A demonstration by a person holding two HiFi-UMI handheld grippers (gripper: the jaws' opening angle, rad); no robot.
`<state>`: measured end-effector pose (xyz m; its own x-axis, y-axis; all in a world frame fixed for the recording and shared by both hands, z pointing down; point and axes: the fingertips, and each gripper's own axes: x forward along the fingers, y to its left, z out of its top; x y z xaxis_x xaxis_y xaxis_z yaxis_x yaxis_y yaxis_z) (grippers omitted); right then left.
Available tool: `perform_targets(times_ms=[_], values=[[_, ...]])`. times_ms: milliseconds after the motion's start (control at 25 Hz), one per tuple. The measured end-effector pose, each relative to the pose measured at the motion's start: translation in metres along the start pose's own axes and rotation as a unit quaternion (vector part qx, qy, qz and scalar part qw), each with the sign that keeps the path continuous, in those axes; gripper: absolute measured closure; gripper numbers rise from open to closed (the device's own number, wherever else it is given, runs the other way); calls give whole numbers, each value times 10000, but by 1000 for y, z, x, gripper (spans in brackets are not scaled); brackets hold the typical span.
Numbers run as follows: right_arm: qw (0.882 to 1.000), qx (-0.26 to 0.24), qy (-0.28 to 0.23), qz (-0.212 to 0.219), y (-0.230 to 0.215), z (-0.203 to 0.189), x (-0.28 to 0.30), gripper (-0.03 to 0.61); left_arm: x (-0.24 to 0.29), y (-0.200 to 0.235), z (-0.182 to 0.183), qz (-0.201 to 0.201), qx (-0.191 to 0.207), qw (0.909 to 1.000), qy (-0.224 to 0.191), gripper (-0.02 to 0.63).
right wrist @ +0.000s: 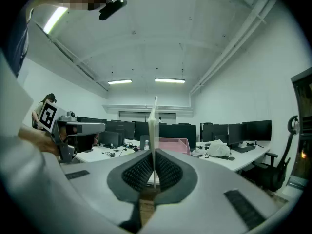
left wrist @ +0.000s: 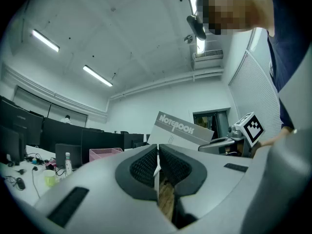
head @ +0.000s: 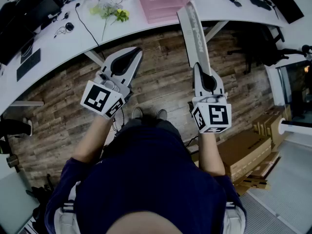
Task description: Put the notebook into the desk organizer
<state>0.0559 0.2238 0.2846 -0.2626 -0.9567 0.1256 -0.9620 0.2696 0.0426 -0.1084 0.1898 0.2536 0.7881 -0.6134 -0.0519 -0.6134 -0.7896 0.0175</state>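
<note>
My right gripper (head: 199,68) is shut on the lower end of a grey notebook (head: 191,30), which sticks up and forward, its far end over the edge of the white desk (head: 58,45). In the right gripper view the notebook (right wrist: 154,126) stands edge-on between the pads. The pink desk organizer (head: 163,1) sits on the desk just left of the notebook's far end, and appears as the organizer (right wrist: 175,145) behind the jaws. My left gripper (head: 135,53) is held level to the left, shut and empty. From it I see the notebook cover (left wrist: 181,130).
The curved desk carries cables, a bunch of yellow-green flowers (head: 113,12) and dark monitors (head: 29,11). Below me is wood floor (head: 161,77) with the person's shoes. Cardboard boxes (head: 248,152) lie at the right, and a black office chair (head: 256,52) stands beyond them.
</note>
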Motion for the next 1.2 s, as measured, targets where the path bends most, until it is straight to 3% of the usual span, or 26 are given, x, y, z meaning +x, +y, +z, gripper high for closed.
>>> perform_targets(times_ms=[720, 1200], values=[[9998, 104, -105, 148, -13, 3, 1, 571, 9, -4, 1, 147, 17, 9999, 21, 575], [9992, 143, -132, 348, -55, -7, 1, 571, 50, -31, -9, 186, 76, 9997, 137, 575]])
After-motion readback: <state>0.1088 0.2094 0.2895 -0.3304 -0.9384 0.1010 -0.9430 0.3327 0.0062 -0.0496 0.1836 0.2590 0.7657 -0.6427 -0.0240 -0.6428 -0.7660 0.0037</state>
